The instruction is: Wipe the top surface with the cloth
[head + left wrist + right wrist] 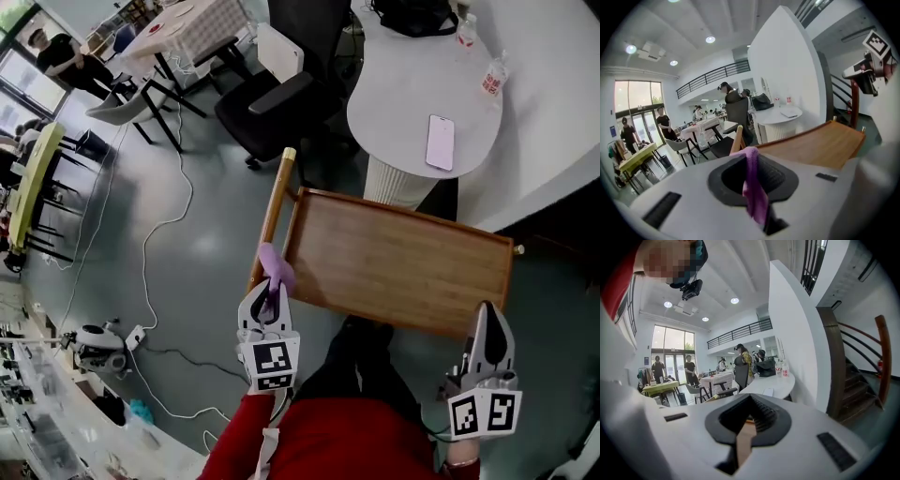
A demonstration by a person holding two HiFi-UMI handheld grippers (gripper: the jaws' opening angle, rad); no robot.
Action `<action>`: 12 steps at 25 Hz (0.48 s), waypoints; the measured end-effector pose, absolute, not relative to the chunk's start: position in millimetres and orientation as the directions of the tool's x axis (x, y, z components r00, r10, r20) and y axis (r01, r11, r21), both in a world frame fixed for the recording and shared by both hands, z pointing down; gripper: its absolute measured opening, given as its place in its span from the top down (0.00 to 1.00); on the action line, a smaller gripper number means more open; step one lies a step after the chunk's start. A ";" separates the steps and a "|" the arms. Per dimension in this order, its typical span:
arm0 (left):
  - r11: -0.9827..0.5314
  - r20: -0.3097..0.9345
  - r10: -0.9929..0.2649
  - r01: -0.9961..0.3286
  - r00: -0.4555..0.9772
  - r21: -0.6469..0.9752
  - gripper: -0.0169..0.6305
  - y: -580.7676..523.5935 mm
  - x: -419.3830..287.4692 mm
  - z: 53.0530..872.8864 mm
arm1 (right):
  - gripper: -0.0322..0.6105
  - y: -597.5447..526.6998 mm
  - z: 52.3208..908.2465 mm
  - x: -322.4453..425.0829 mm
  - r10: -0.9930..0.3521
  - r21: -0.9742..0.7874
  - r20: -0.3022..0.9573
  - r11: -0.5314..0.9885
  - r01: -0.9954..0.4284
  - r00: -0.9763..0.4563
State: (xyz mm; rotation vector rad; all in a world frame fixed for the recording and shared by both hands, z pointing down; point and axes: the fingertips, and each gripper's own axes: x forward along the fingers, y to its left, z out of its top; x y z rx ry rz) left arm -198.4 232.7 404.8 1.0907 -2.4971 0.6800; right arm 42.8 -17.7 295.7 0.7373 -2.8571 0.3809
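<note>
Head view: wooden table [394,258] w/ raised rim is seen from above. Left tool [271,298] is held by its left rim, clamped on purple cloth [277,267], which is bunched at the tips. Right tool [487,317] is held at near-right corner, jaws drawn together, nothing gripped.
</note>
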 end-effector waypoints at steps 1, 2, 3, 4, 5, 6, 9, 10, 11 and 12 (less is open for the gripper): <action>0.587 0.478 -0.587 -0.750 -0.653 -0.303 0.89 233.4 -199.7 406.4 | 0.94 -18.5 297.8 42.4 -0.442 -0.205 0.229 0.849 -0.487 -0.867; 0.582 0.483 -0.584 -0.751 -0.653 -0.312 0.89 233.2 -200.5 407.9 | 0.94 -19.0 299.9 42.5 -0.434 -0.206 0.238 0.852 -0.481 -0.869; 0.576 0.489 -0.580 -0.752 -0.652 -0.319 0.89 232.9 -200.7 409.6 | 0.94 -19.1 302.3 43.3 -0.426 -0.205 0.249 0.855 -0.477 -0.870; 0.570 0.497 -0.574 -0.753 -0.651 -0.328 0.89 233.1 -200.5 412.3 | 0.94 -19.2 305.2 44.7 -0.420 -0.204 0.261 0.856 -0.475 -0.869; 0.562 0.508 -0.566 -0.755 -0.649 -0.338 0.89 233.2 -200.3 416.5 | 0.94 -19.7 308.8 46.6 -0.416 -0.205 0.273 0.856 -0.475 -0.867; 0.551 0.523 -0.557 -0.759 -0.645 -0.348 0.89 232.0 -200.3 422.7 | 0.94 -20.9 312.8 49.0 -0.415 -0.207 0.285 0.853 -0.478 -0.864; 0.483 0.607 -0.537 -0.804 -0.585 -0.347 0.89 219.7 -197.8 459.7 | 0.94 -26.3 324.7 62.2 -0.438 -0.216 0.317 0.830 -0.514 -0.841; 0.454 0.642 -0.536 -0.829 -0.548 -0.328 0.89 214.4 -194.0 475.1 | 0.94 -26.1 326.5 69.6 -0.454 -0.218 0.330 0.816 -0.535 -0.827; 0.426 0.675 -0.540 -0.855 -0.502 -0.295 0.89 208.0 -187.9 488.9 | 0.94 -24.6 326.7 78.2 -0.474 -0.219 0.343 0.799 -0.559 -0.811; 0.402 0.705 -0.548 -0.881 -0.451 -0.250 0.89 199.6 -179.3 500.3 | 0.94 -22.8 326.5 86.9 -0.494 -0.218 0.354 0.782 -0.584 -0.794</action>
